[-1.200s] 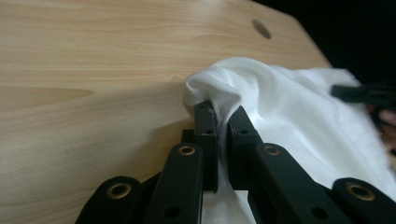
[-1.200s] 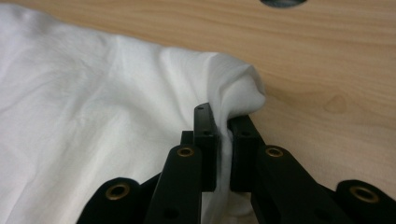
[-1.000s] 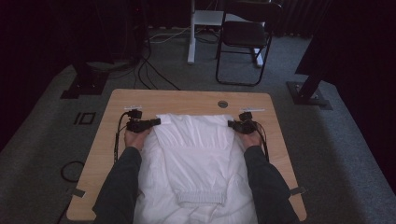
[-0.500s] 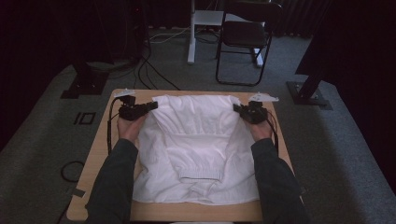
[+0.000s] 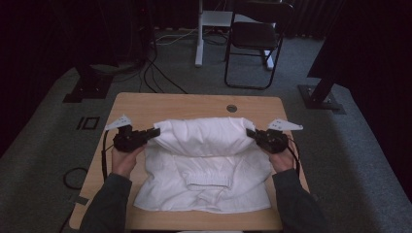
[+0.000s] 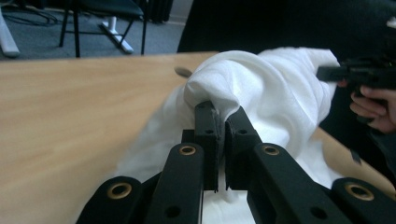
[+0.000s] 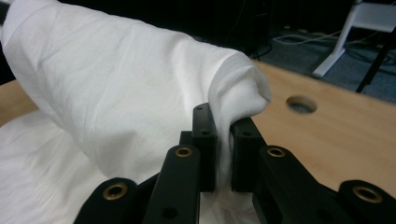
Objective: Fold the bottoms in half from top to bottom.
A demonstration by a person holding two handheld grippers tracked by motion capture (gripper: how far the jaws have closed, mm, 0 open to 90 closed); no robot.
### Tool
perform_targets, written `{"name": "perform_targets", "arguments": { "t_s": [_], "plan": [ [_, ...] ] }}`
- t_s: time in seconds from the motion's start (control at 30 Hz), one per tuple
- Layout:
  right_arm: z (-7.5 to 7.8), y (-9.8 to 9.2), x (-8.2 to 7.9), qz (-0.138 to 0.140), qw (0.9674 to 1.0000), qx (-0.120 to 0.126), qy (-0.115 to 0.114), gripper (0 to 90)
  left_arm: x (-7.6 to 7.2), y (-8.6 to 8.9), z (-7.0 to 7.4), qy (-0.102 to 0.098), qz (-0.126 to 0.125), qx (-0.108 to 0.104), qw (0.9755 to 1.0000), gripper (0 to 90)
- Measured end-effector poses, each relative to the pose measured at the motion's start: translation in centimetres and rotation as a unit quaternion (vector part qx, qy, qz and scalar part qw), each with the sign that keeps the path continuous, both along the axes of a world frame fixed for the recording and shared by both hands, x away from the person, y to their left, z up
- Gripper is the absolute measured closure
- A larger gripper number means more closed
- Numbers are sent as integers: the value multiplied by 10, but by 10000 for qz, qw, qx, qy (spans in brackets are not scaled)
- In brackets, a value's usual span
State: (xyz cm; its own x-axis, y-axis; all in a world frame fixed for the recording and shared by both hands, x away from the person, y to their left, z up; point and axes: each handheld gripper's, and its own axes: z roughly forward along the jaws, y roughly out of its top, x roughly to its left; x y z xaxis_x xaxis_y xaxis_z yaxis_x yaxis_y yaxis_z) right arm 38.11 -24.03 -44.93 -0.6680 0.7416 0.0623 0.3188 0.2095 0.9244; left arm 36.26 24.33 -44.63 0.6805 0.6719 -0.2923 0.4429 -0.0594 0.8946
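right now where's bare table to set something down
The far strip of the wooden table between the lifted white shirt and the back edge, beside the cable hole, is bare. The near half is covered by shirt, with the left gripper and right gripper clamping its sides.

Far strip of counter point(image 5: 194, 104) lying bare, broken by one cable hole point(image 5: 231, 108). White garment point(image 5: 204, 165) covering the middle, its lifted fold blocking passage between the hands.

left tongs point(image 5: 156, 132) clamped, right tongs point(image 5: 249, 132) clamped
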Motion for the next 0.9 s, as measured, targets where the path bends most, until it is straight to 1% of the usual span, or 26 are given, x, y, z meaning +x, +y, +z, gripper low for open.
{"name": "perform_targets", "arguments": {
  "t_s": [0.03,0.07,0.1,0.13,0.17,0.2,0.23,0.27,0.3,0.37,0.4,0.43,0.47,0.5,0.53,0.57,0.6,0.63,0.67,0.7,0.73,0.77,0.8,0.83,0.87,0.9],
  "plan": [
    [-5,0,-7,29,10000,-25,41,830,-11,2,-6,10,-44,70,10000,864],
    [-19,0,-21,101,9998,-52,164,829,-24,4,-15,67,-42,96,9999,867],
    [-25,-1,-27,126,9996,-28,237,829,-29,5,-19,100,-55,87,9999,868],
    [-30,-1,-31,143,9995,-35,281,829,-34,5,-25,179,-69,111,9998,868],
    [-36,-1,-37,160,9992,-49,356,829,-39,4,-32,253,-73,202,9994,868],
    [-36,-1,-37,160,9992,-49,356,829,-39,4,-32,253,-73,202,9994,868],
    [-54,0,-50,218,9980,-158,577,828,-46,3,-43,399,-101,289,9987,868],
    [-54,0,-50,218,9980,-158,577,828,-49,3,-51,505,-121,346,9981,868],
    [-68,0,-58,246,9962,-192,807,826,-55,-1,-67,731,-124,584,9955,869],
    [-82,1,-63,283,9943,-322,972,824,-59,-7,-82,906,-154,961,9911,869],
    [-82,1,-63,283,9943,-322,972,824,-59,-7,-82,906,-154,961,9911,869],
    [-93,4,-64,340,9920,-405,1150,823,-58,-15,-94,996,-131,1343,9858,869],
    [-93,4,-64,340,9920,-405,1150,823,-58,-15,-94,996,-131,1343,9858,870],
    [-98,6,-63,347,9911,-496,1187,822,-57,-19,-98,977,-121,1489,9839,870],
    [-102,10,-62,345,9900,-612,1222,821,-55,-22,-101,979,-108,1586,9824,870],
    [-107,15,-58,318,9883,-765,1283,821,-51,-27,-104,951,-58,1644,9818,871],
    [-108,18,-56,298,9878,-810,1294,821,-51,-27,-104,951,-58,1644,9818,872],
    [-108,19,-54,289,9878,-851,1274,820,-46,-29,-103,921,1,1716,9809,872],
    [-108,19,-54,289,9878,-851,1274,820,-46,-29,-103,921,1,1716,9809,872],
    [-108,19,-49,243,9871,-849,1338,819,-41,-31,-103,913,78,1722,9808,872],
    [-108,20,-46,217,9871,-881,1322,819,-41,-31,-103,913,78,1722,9808,872],
    [-108,20,-43,180,9874,-900,1290,819,-33,-34,-102,888,140,1781,9799,872],
    [-108,21,-39,136,9874,-912,1283,819,-33,-34,-102,888,140,1781,9799,872],
    [-108,21,-35,95,9876,-914,1273,819,-25,-37,-101,858,217,1862,9785,872],
    [-108,22,-31,52,9876,-920,1274,819,-25,-37,-101,858,217,1862,9785,872],
    [-107,23,-27,23,9875,-952,1258,819,-16,-39,-100,854,296,1872,9782,872]
  ]
}}
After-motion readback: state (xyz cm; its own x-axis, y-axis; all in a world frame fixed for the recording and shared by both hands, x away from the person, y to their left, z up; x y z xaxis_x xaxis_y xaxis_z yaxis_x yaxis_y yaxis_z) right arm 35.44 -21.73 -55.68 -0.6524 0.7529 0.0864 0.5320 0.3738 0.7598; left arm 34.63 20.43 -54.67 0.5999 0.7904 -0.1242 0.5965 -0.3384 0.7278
